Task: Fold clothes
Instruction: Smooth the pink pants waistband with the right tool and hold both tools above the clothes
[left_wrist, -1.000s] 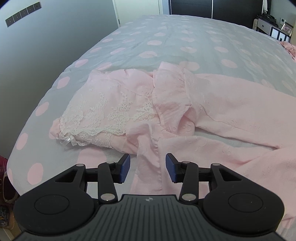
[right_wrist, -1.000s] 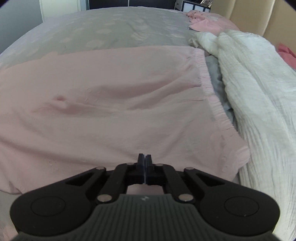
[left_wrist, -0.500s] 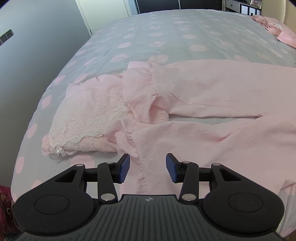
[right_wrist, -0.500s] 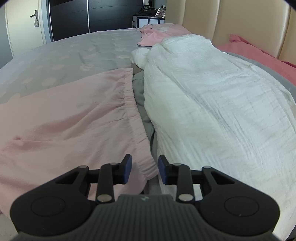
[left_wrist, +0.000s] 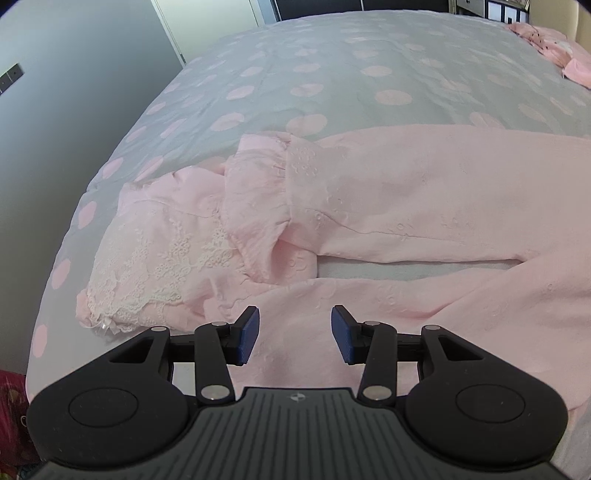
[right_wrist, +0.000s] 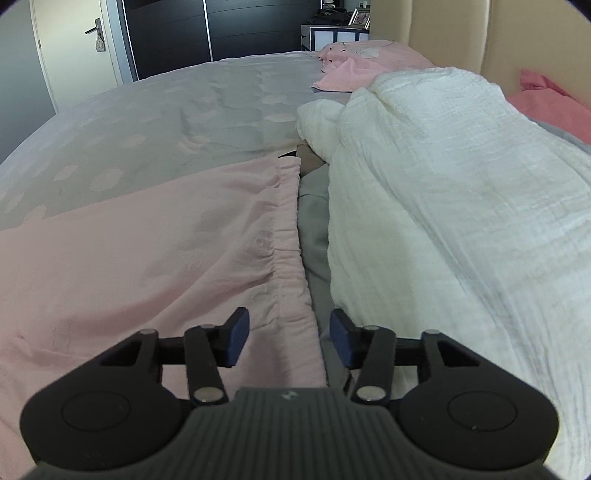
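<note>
While the bed (left_wrist: 332, 66), w/ grey pink-dotted cover, carries everything, pink trousers (left_wrist: 424, 192) lie flat across it, legs reaching its left edge, elastic waistband (right_wrist: 284, 258) just beside a white blanket (right_wrist: 443, 203). Lace-trimmed pink top (left_wrist: 166, 240) lies crumpled under one leg cuff. Left gripper (left_wrist: 295, 334) & right gripper (right_wrist: 289, 336) both spread, holding nothing.

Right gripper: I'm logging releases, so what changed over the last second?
The right gripper, shut a second ago, has opened and swung right toward the waistband and white blanket. The left gripper stayed open, shifting right along the pink pants. The pants stayed flat on the bed.
</note>
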